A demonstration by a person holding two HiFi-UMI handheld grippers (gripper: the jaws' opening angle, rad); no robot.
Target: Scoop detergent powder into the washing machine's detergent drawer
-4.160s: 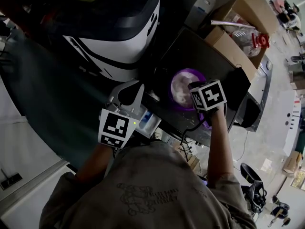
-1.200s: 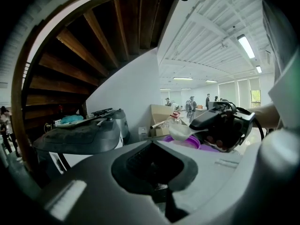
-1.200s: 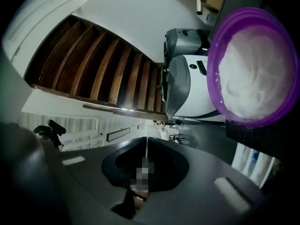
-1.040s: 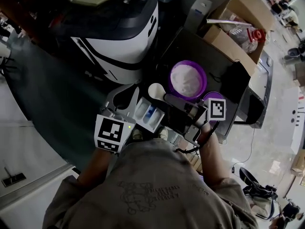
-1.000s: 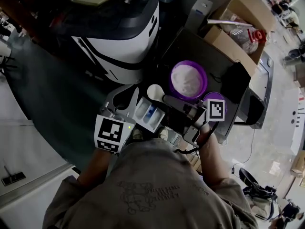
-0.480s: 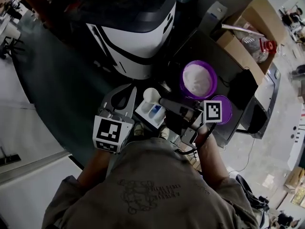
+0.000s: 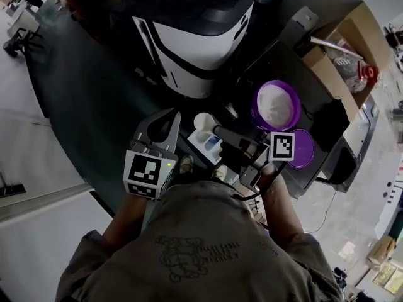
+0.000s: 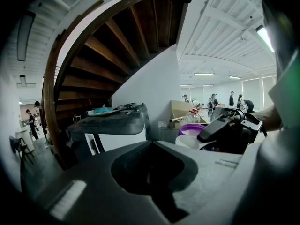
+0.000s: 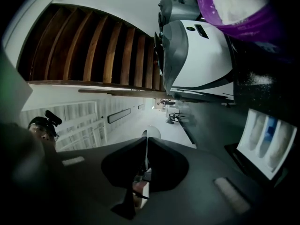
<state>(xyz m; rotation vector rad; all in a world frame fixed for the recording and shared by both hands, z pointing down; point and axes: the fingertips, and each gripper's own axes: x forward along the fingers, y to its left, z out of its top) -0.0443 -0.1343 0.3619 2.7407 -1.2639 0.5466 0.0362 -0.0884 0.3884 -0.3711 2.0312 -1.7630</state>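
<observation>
My right tongs (image 7: 221, 131) reach leftward across the front of the table (image 7: 280, 61), the forearm coming up from below with the wrist bent and the marker cube turned toward the head camera. In the right gripper view the tongs (image 9: 145, 142) are pinched on the thin handle of the white scoop (image 9: 152, 134), which runs edge-on between them. From the head view the scoop's bowl (image 7: 203, 121) sits over the far end of the detergent drawer (image 7: 208, 147). I cannot tell whether it touches the drawer or what is in the bowl. The drawer is pulled out just below the washing machine (image 7: 201, 43), and its white and blue compartments (image 9: 265, 142) also show to the right in the right gripper view.

My left tongs (image 7: 171, 119) point up toward the machine, just left of the drawer, with the forearm rising from the lower left. In the left gripper view the tongs (image 8: 152, 143) are pressed together with nothing between them.

The purple tub (image 7: 255, 106) of white powder (image 7: 276, 104) stands on the table to the right of the scoop, and its purple lid (image 7: 302, 148) lies nearer to me, beside the right marker cube.
</observation>
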